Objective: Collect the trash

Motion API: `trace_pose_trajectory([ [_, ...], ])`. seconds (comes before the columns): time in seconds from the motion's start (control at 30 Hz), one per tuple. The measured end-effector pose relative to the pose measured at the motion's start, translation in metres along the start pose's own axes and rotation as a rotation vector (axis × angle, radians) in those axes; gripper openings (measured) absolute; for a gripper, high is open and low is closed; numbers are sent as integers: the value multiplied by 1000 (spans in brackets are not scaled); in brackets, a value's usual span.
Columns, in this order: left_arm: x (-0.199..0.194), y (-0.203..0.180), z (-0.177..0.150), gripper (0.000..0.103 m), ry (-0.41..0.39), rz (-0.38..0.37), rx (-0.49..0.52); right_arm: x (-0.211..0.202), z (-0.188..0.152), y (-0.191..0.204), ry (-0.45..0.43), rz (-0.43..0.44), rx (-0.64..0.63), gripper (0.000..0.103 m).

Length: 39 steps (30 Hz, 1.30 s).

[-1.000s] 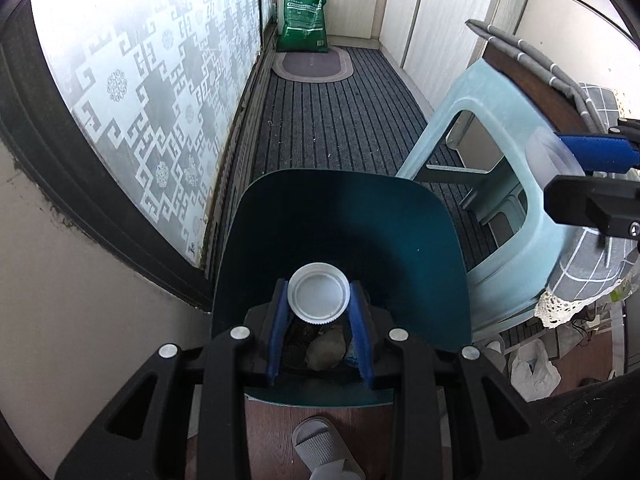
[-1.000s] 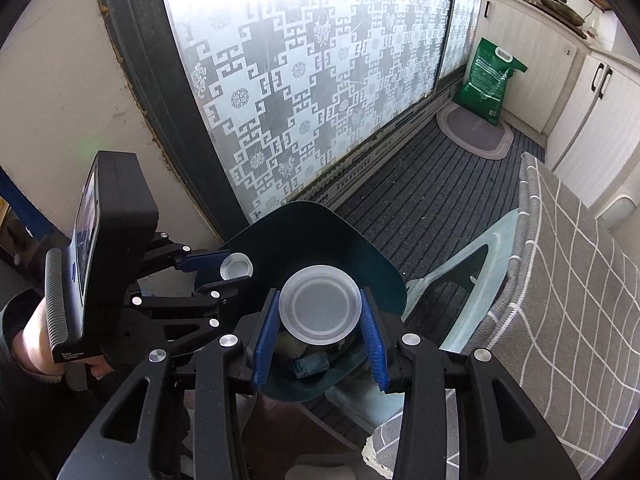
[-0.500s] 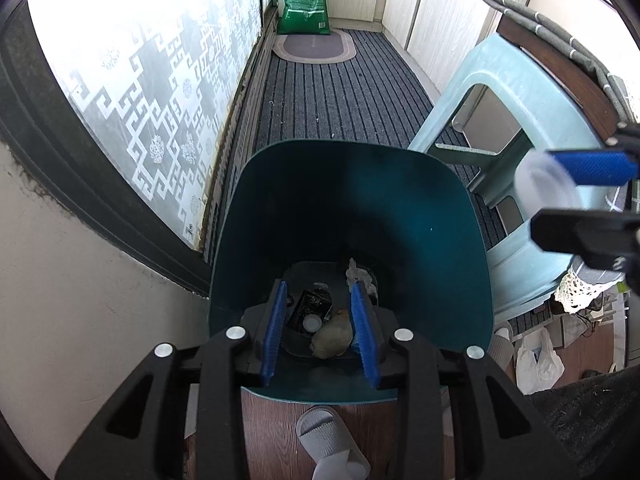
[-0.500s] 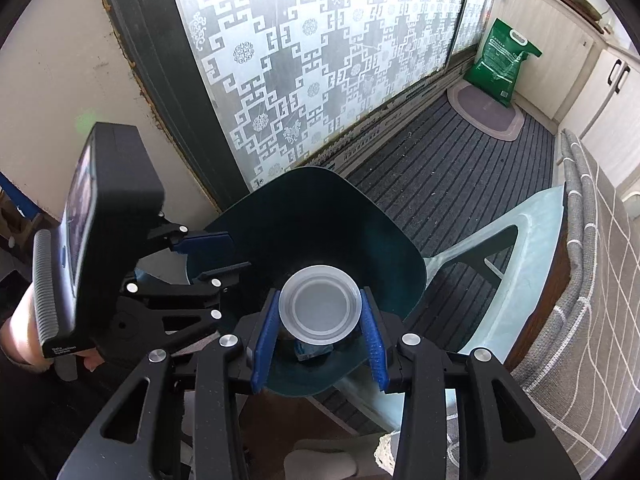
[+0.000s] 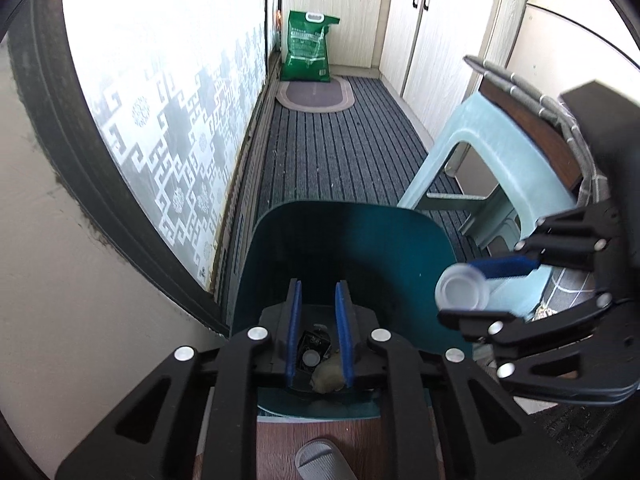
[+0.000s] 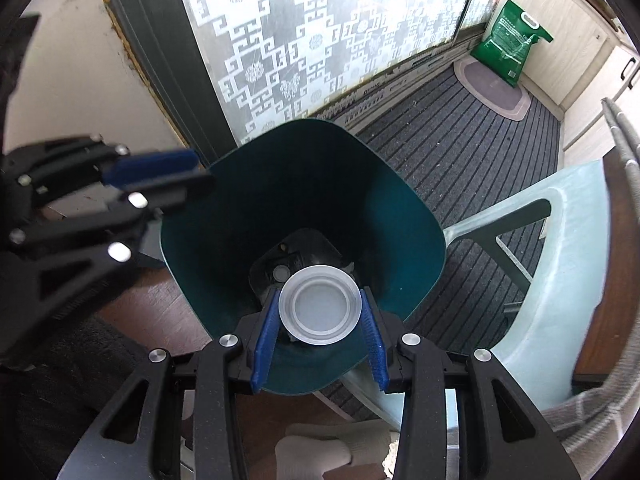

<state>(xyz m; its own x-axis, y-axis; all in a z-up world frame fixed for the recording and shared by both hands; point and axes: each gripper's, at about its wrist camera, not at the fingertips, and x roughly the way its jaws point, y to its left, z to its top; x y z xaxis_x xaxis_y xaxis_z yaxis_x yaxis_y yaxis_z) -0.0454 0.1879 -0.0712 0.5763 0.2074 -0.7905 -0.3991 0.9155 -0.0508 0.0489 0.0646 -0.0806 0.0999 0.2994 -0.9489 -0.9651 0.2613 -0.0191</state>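
My right gripper (image 6: 320, 318) clamps a translucent round plastic lid (image 6: 320, 305) above the teal plastic bin (image 6: 394, 204); my left gripper (image 5: 319, 332), jaws just closed together, holds nothing.

The floor (image 5: 344, 160) is covered along the patterned glass door by a dark ribbed carpet, giving way to brown wood-look boards nearest the camera. On it stand a teal trash bin (image 5: 360, 240), a pale green plastic stool (image 5: 500, 160) just beside the bin, an oval mat (image 5: 316, 96) and, at the far end by the cabinets, a green sack (image 5: 306, 52). A grey slipper (image 5: 320, 460) lies on the boards near the bin.
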Motion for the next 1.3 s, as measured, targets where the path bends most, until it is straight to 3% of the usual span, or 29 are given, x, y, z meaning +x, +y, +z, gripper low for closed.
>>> trace_pose_trajectory([
  [0.5, -61, -1, 12, 16, -295, -44, 0, 38, -7, 5, 95, -2, -13, 40],
  [0.63, -76, -5, 15, 17, -352, -46, 9, 41, -11, 6, 106, 5, -14, 54],
  [0.7, -82, -8, 15, 17, -370, -51, 18, 41, -11, 7, 103, -3, -14, 54],
  [0.73, -84, -9, 15, 17, -380, -50, 20, 41, -11, 7, 100, -5, -17, 53],
  [0.83, -94, -10, 16, 17, -418, -48, 17, 37, -12, 9, 86, 1, -26, 37],
  [1.03, -116, -14, 14, 17, -497, -20, 23, 10, -12, 14, 3, 4, -35, 31],
  [1.3, -133, -16, 7, 35, -548, -48, 5, -58, -18, 13, -227, -31, 13, 31],
])
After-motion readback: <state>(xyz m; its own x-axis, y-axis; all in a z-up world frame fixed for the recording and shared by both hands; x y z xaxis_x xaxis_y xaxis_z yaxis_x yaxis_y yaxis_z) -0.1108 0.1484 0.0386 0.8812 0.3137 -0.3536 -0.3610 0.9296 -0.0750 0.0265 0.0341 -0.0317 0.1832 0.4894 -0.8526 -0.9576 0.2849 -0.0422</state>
